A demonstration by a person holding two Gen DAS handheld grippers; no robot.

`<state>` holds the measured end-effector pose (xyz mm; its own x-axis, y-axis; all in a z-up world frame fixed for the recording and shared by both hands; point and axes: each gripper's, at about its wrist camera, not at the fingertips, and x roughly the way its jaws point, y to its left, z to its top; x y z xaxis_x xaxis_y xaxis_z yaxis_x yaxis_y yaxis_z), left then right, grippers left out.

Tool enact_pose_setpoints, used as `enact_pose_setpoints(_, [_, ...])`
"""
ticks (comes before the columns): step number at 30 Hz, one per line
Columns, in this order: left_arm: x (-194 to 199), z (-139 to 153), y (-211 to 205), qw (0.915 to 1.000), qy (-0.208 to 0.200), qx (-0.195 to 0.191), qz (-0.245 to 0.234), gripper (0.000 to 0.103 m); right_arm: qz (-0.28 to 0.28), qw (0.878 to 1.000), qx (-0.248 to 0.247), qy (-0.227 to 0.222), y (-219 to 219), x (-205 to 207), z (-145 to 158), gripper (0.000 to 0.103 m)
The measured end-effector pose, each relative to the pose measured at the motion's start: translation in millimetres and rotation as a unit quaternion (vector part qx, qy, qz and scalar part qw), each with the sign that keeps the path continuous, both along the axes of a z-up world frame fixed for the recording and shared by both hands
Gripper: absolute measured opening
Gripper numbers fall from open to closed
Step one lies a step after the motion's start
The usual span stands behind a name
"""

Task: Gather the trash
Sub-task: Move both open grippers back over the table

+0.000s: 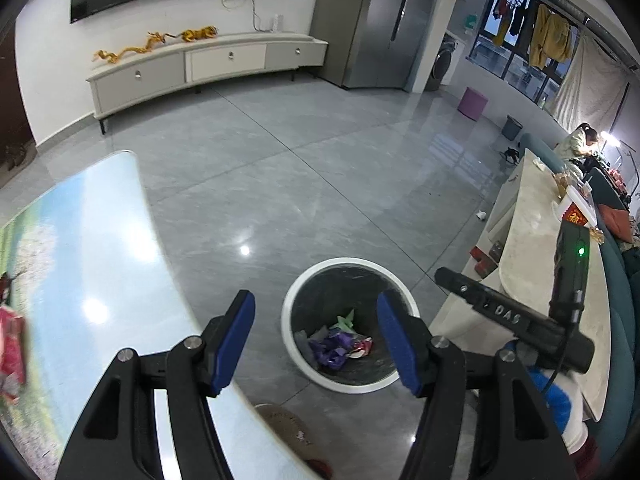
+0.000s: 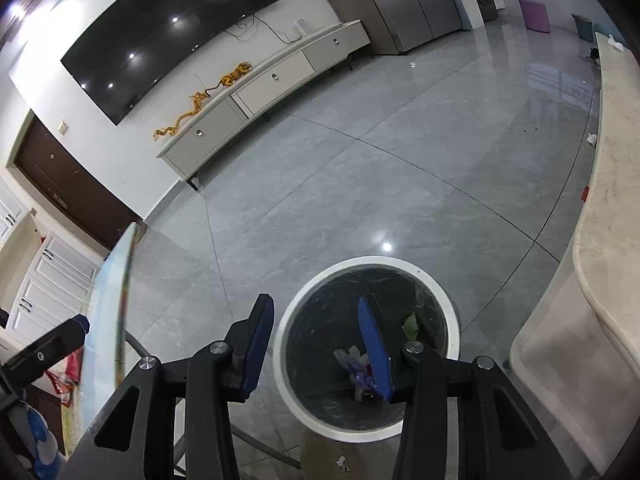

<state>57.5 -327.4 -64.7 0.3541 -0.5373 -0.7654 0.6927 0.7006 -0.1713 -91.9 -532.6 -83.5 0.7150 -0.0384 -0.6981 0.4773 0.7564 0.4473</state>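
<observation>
Wall television [image 2: 168,36] above low cabinet [image 2: 264,88]

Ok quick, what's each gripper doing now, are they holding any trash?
Left gripper: open, holding nothing, above the bin.
Right gripper: open, holding nothing, above the bin too.

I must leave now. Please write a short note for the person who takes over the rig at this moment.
Left tongs: open, empty, above the trash bin.
Right tongs: open, empty, also over the bin.
Done: purple, green and red-white trash lies in the bin.
Left: a red packet at the table edge; white scraps on the floor, probably trash too.
</observation>
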Motion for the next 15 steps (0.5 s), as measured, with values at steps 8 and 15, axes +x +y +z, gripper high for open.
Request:
enact_pose_setpoints(8, [-9.0, 19.6, 55.8, 0.9992, -0.027, -0.011, 0.026, 0.062, 0.027, 0.999, -0.018, -0.025, 35.7, 4.2, 37.4, 0.043])
enact_pose_setpoints(15, [-5.5, 26.6, 125.4, 0.9961, -0.036, -0.026, 0.076, 0.062, 0.067, 0.996, -0.039, -0.039, 78.7, 21.2, 62.3, 0.043])
